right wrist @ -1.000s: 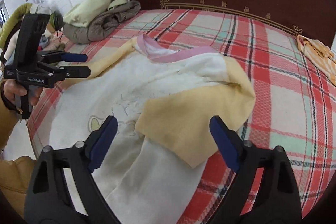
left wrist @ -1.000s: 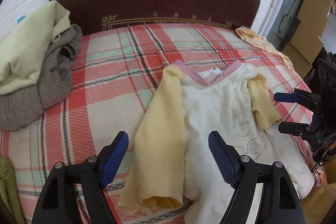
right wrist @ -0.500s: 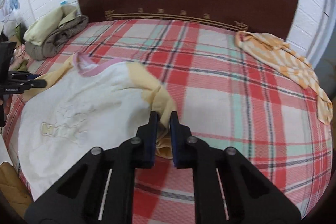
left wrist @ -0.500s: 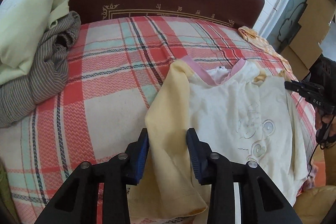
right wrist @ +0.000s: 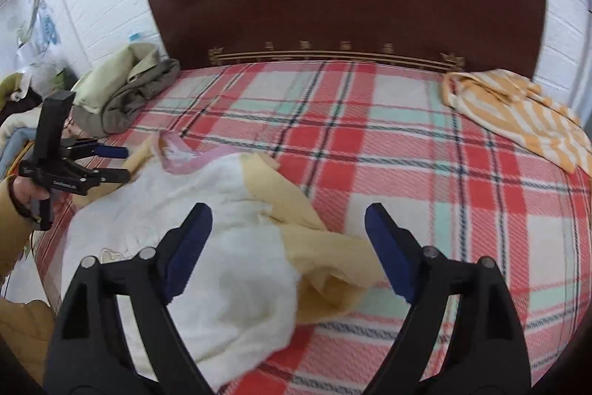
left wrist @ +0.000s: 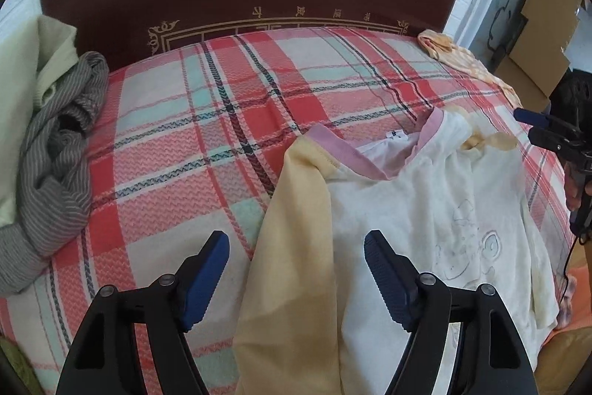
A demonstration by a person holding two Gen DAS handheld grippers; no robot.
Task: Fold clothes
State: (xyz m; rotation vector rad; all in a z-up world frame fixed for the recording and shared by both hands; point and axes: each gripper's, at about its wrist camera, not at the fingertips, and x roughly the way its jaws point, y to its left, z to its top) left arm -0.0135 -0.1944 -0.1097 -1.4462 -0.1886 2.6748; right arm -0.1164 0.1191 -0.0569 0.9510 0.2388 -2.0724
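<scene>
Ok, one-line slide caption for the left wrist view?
Open left tongs above the yellow sleeve of a white shirt on a plaid bed.

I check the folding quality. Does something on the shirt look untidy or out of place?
Yes. The right yellow sleeve lies crumpled in a bunch beside the white shirt, not flat; the left yellow sleeve lies smooth.

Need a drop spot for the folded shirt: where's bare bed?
Free: the wide plaid blanket between the white-and-yellow shirt and the headboard, running right to the orange striped cloth. Also a strip between the shirt and the grey striped garment. Crowded: the left corner pile with the pale green garment, and the near edge under the shirt.
</scene>
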